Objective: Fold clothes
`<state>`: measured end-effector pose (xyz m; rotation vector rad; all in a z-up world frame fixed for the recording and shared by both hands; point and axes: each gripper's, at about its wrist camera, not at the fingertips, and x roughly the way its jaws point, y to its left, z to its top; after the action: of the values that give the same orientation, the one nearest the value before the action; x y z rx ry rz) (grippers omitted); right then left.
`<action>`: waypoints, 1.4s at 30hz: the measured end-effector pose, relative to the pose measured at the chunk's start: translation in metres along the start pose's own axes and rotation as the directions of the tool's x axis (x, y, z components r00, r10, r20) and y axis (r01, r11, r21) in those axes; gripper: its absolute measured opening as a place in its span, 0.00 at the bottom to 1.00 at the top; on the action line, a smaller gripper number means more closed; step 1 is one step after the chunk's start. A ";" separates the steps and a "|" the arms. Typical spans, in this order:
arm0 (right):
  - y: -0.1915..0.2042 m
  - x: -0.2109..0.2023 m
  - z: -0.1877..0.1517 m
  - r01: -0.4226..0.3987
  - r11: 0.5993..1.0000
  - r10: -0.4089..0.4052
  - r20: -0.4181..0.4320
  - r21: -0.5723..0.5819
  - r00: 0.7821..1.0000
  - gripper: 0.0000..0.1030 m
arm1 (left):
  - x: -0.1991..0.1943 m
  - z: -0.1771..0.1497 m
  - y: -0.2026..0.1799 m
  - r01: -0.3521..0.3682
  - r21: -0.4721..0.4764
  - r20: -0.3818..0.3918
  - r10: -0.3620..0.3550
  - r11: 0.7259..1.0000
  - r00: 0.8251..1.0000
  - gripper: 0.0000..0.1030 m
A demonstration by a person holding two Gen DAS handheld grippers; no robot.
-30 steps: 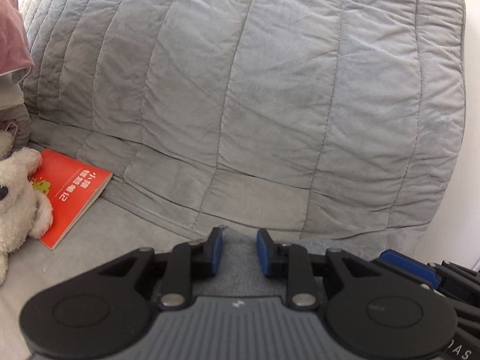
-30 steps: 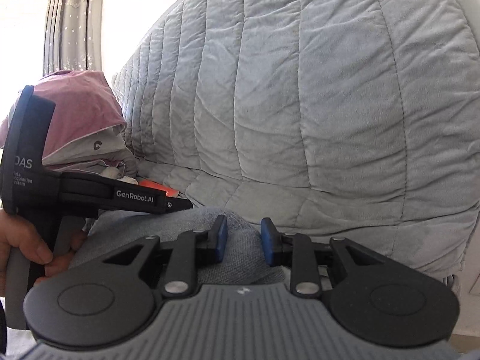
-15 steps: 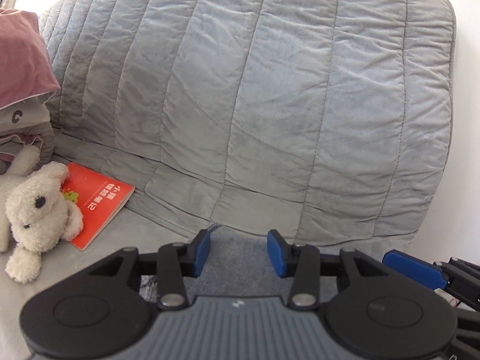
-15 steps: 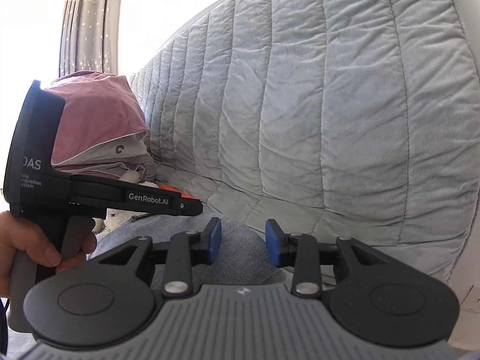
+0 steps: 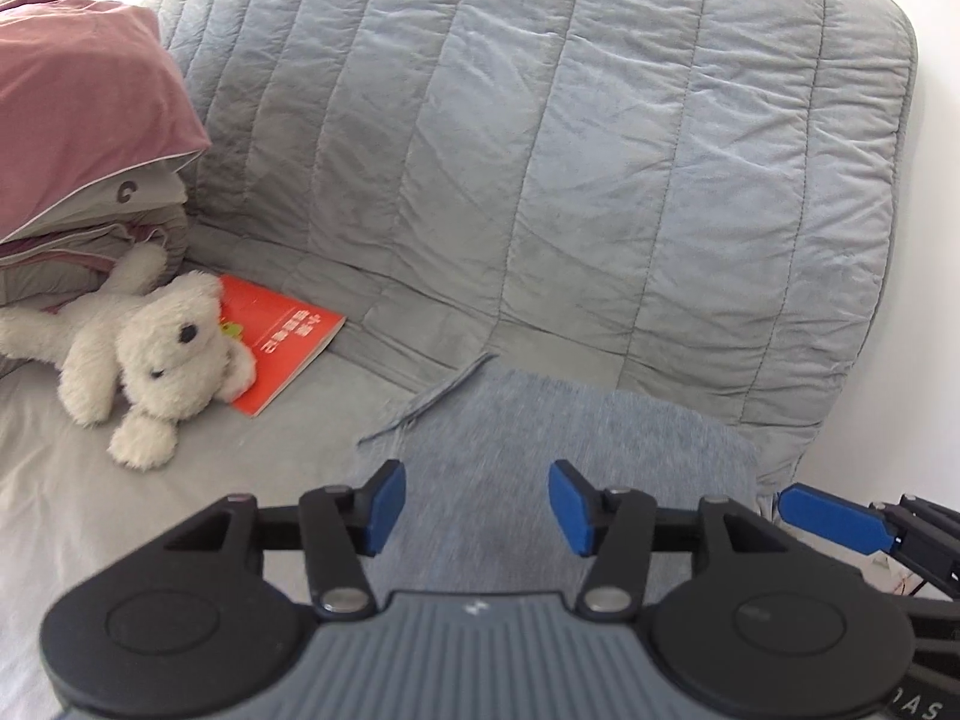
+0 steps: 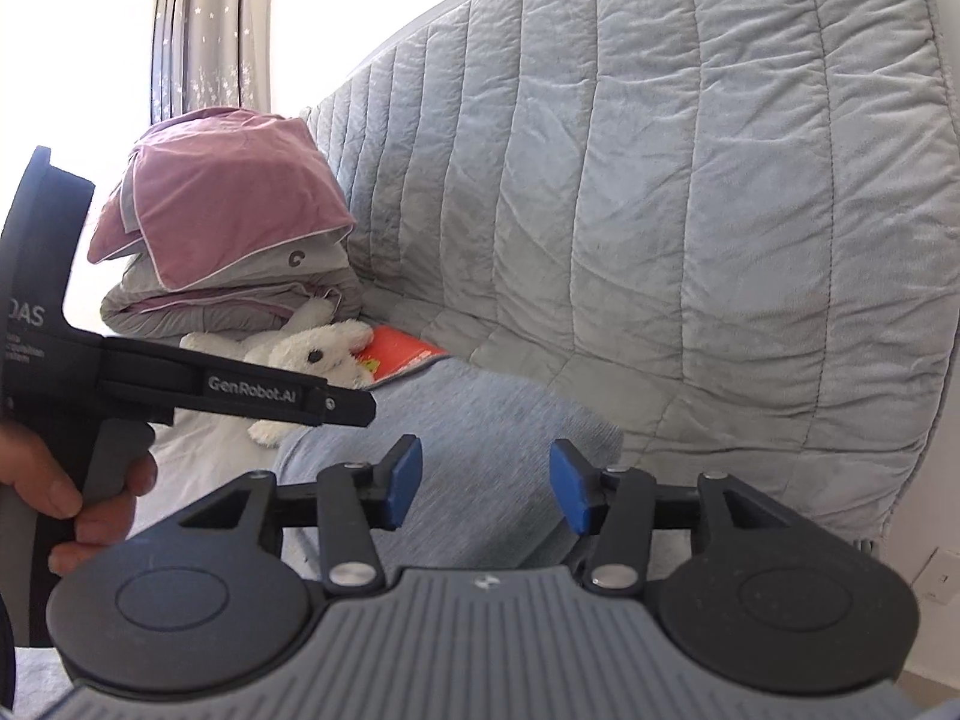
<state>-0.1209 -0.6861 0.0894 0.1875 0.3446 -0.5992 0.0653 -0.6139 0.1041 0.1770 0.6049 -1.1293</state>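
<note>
Jaws of both the left gripper (image 5: 477,507) and right gripper (image 6: 486,486) are opening, apart above the grey garment (image 5: 576,450) at lower centre.

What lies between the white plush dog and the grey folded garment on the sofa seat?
In the left wrist view, only bare grey seat cover lies between the plush dog and the folded garment; the red book sits farther back.

A plush dog (image 5: 162,354) is lying on a book (image 5: 282,339) at 10 o'clock of the folded garment (image 5: 558,450), apparently touching stacked bedding (image 5: 84,180) behind.
</note>
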 end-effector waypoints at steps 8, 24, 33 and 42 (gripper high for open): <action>0.023 -0.028 -0.010 -0.017 1.000 0.017 -0.055 0.003 0.998 0.64 | -0.038 -0.023 0.005 -0.054 0.006 -0.092 0.055 0.998 0.994 0.61; 0.063 -0.068 -0.030 -0.043 0.999 0.042 -0.123 -0.007 0.991 0.81 | -0.080 -0.078 0.013 -0.132 0.002 -0.256 0.129 0.991 0.958 0.78; 0.071 -0.073 -0.038 -0.013 1.000 0.016 -0.156 0.025 0.988 0.98 | -0.084 -0.091 0.014 -0.182 -0.001 -0.293 0.173 0.983 0.940 0.92; 0.074 -0.078 -0.044 0.092 0.989 -0.064 -0.236 0.112 0.970 1.00 | -0.083 -0.100 0.017 -0.214 -0.038 -0.347 0.188 0.976 0.919 0.99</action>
<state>-0.1500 -0.5740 0.0826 0.3645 0.5436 -0.6790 0.0205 -0.4980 0.0628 0.3681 0.9163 -0.8783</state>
